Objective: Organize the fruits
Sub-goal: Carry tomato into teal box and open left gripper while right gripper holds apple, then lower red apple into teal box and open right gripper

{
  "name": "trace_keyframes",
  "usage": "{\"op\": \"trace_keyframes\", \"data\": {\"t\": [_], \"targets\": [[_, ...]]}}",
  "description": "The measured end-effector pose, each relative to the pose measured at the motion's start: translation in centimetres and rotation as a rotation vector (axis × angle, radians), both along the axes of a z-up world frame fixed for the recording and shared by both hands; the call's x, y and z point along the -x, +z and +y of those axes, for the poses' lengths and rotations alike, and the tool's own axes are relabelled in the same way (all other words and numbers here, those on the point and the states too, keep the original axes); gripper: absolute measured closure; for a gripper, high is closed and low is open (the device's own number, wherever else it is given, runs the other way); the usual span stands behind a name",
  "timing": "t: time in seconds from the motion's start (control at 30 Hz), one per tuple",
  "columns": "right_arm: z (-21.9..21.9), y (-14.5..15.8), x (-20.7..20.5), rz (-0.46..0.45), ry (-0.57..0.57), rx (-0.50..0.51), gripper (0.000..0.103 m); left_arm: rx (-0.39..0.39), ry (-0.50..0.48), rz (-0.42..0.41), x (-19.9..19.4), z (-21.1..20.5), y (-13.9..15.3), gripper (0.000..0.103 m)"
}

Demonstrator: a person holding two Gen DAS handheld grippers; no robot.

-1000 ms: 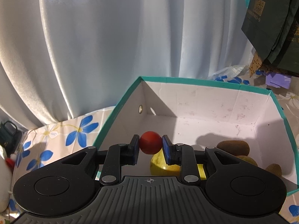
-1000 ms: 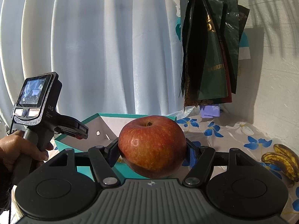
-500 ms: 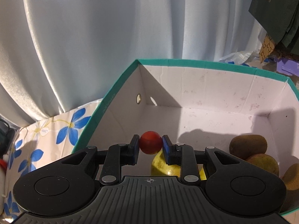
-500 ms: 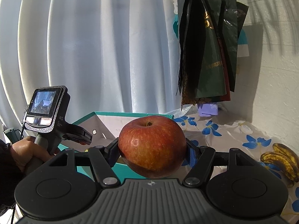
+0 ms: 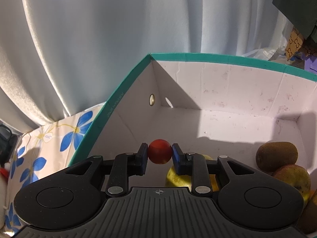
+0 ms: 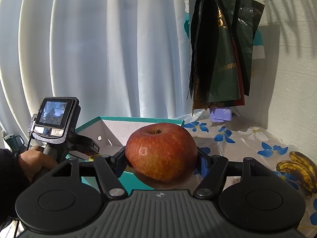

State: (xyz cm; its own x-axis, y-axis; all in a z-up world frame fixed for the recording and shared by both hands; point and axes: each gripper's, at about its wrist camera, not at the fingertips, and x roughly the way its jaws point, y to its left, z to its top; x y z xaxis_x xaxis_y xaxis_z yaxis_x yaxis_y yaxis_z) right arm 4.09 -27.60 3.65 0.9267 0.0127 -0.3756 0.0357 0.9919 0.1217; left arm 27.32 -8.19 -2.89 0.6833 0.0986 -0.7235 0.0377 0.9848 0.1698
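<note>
My left gripper [image 5: 159,155] is shut on a small red fruit [image 5: 159,154], held inside a teal-rimmed cardboard box [image 5: 218,56] above its white floor. Below it lies a yellow-green fruit [image 5: 178,177]. A brown kiwi [image 5: 276,155] and a yellowish apple [image 5: 293,176] rest at the box's right side. My right gripper [image 6: 161,158] is shut on a large red apple [image 6: 161,154], held in front of the same box [image 6: 138,119]. In the right wrist view the left gripper's body and screen [image 6: 55,119] show at the left, held by a hand [image 6: 37,162].
The box stands on a cloth with blue flowers [image 5: 59,138]. White curtains [image 6: 99,49] hang behind. Dark bags [image 6: 221,49] hang at the right by a white wall. Spotted bananas [image 6: 297,168] lie on the cloth at the right.
The left gripper has sunk forward into the box with the red fruit, so the box's walls loom larger. The right gripper with the apple has kept still.
</note>
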Motion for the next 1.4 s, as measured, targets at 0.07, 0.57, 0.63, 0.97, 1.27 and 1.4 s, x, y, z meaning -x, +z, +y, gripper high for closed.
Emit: {"op": "trace_keyframes", "data": {"t": [0.07,0.57,0.63,0.97,1.27,1.4], "targets": [[0.1,0.0,0.1,0.001,0.004,0.003,0.035,0.002,-0.001,-0.003,0.1,0.0,0.0,0.070],[0.1,0.0,-0.1,0.003,0.017,0.015,0.035,0.042,-0.015,-0.106,3.4,0.3,3.2,0.004],[0.1,0.0,-0.2,0.001,0.021,0.017,0.035,0.052,-0.034,-0.118,4.4,0.3,4.0,0.003],[0.3,-0.3,-1.2,0.007,0.039,0.031,0.034,0.214,0.029,-0.163,13.8,3.4,7.6,0.000],[1.9,-0.9,-3.9,0.009,0.092,0.038,0.034,0.157,0.111,-0.203,20.2,5.7,8.7,0.000],[3.1,-1.4,-5.7,0.007,0.114,0.065,0.034,0.169,0.160,-0.203,21.6,7.3,8.8,0.000]]}}
